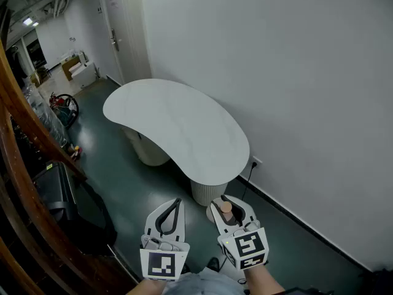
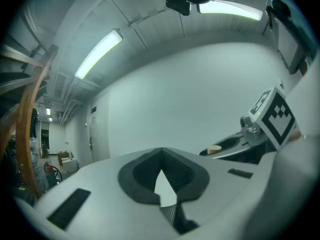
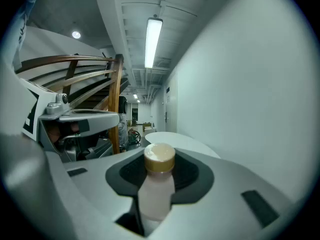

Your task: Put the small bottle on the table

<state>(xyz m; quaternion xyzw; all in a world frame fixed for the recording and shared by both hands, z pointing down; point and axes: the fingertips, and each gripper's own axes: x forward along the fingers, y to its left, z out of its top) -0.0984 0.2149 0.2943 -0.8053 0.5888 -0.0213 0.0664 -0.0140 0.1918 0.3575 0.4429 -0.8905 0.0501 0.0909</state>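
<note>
My right gripper (image 1: 228, 209) is shut on a small pale bottle (image 3: 156, 191) with a tan cap (image 1: 226, 207); the cap pokes up between the jaws, and the bottle stands upright in the right gripper view. The left gripper (image 1: 172, 211) hangs beside it, shut, with nothing between its jaws. In the left gripper view the left gripper (image 2: 162, 176) shows its dark pads meeting, and the bottle's cap (image 2: 214, 148) shows off to the right. Both grippers are held over the floor, short of the white kidney-shaped table (image 1: 178, 128), whose top (image 3: 172, 140) lies ahead.
A white wall (image 1: 288, 72) runs along the table's right side, with a socket and cable (image 1: 253, 163) low on it. A curved wooden stair rail (image 1: 24, 165) and dark bags (image 1: 67, 201) stand on the left. Dark green floor (image 1: 123, 171) lies between me and the table.
</note>
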